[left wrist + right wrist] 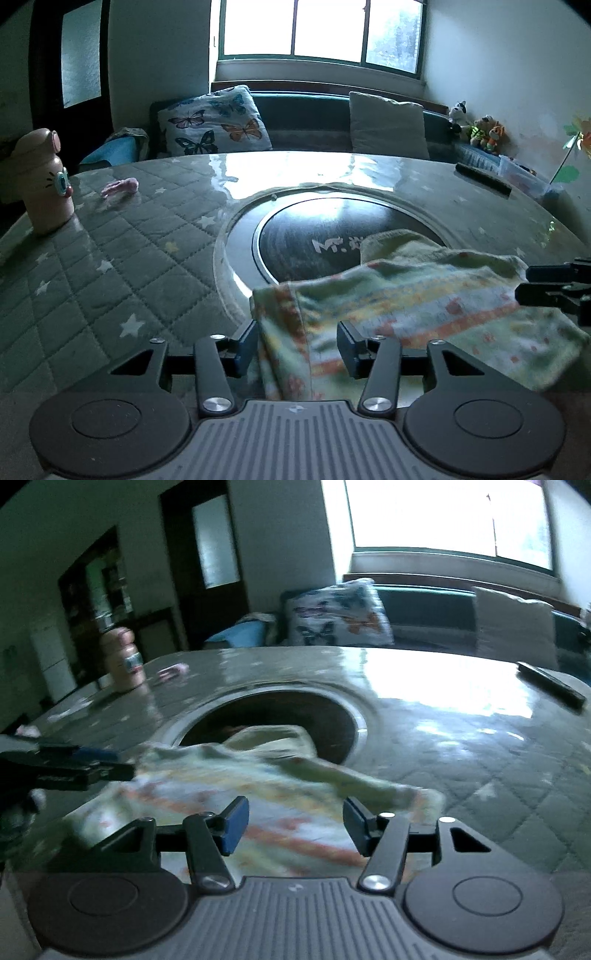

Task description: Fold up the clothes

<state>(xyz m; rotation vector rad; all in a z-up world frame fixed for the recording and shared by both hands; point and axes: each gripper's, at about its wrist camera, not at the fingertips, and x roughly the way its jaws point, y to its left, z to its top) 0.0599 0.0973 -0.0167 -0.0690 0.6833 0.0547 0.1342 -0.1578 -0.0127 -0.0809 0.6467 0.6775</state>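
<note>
A pale green patterned garment (424,306) with orange and yellow stripes lies partly folded on the table, over the edge of the round dark inset. It also shows blurred in the right wrist view (258,794). My left gripper (297,345) is open, its fingers astride the garment's near left edge. My right gripper (295,825) is open, low over the garment's near edge. The right gripper shows at the right edge of the left wrist view (546,286). The left gripper shows at the left edge of the right wrist view (92,762).
The table has a quilted grey-green star cover (122,266) under clear plastic and a round dark inset (332,236). A pink bottle (44,181) and a small pink item (120,186) are at the left. A dark remote (482,178) lies far right. A sofa with cushions (218,122) stands behind.
</note>
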